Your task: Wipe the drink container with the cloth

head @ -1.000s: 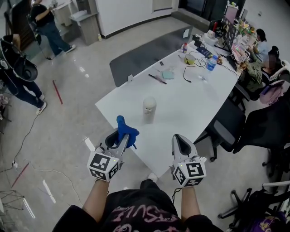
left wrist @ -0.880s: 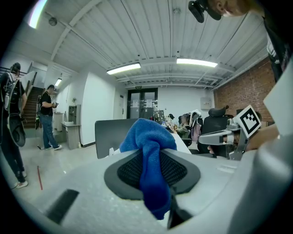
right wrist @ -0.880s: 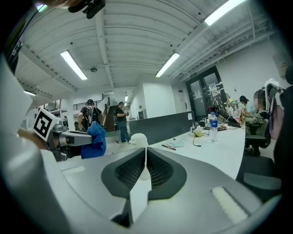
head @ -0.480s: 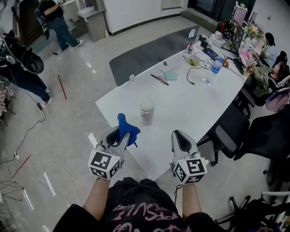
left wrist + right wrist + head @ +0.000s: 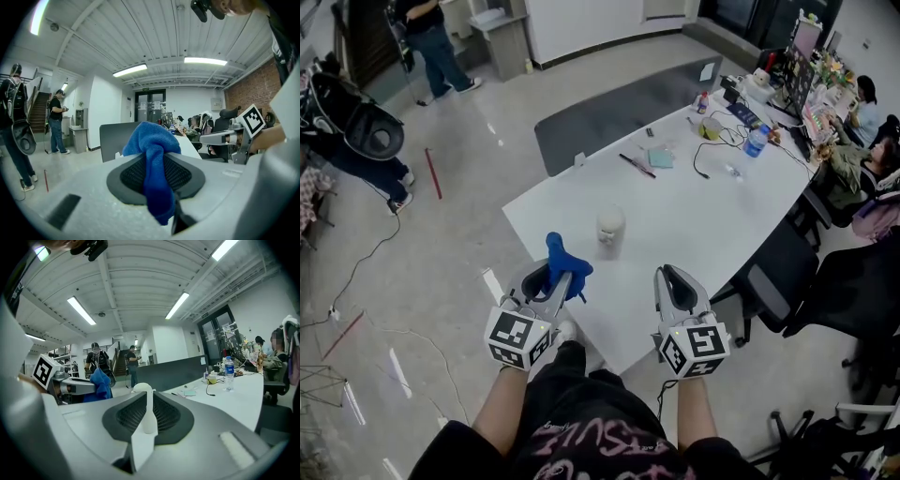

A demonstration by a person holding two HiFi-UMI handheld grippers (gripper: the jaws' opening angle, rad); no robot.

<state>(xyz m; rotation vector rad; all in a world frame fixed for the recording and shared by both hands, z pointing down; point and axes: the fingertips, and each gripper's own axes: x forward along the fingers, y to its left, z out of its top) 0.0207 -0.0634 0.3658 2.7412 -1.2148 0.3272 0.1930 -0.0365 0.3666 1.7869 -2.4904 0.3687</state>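
Observation:
The drink container (image 5: 610,228), a pale cup with a domed lid, stands upright on the white table (image 5: 694,220) near its front corner. My left gripper (image 5: 549,274) hovers over the table's left edge, shut on a blue cloth (image 5: 565,262) that bunches up beyond the jaws. The left gripper view shows the cloth (image 5: 153,151) pinched between the pads. My right gripper (image 5: 675,284) hangs over the front edge, right of the cup and short of it. Its jaws are opening, a narrow slit with nothing between them. Through that slit the right gripper view shows the container (image 5: 142,389).
A water bottle (image 5: 756,141), a black cable (image 5: 705,155) and papers lie at the table's far end. Black office chairs (image 5: 773,267) line the right side, where people sit at a desk. A grey partition (image 5: 619,108) stands behind the table. A person (image 5: 436,42) stands far left.
Both grippers hold about the same place in front of the cup, the cloth still pinched in the left one. The head view has drifted a little.

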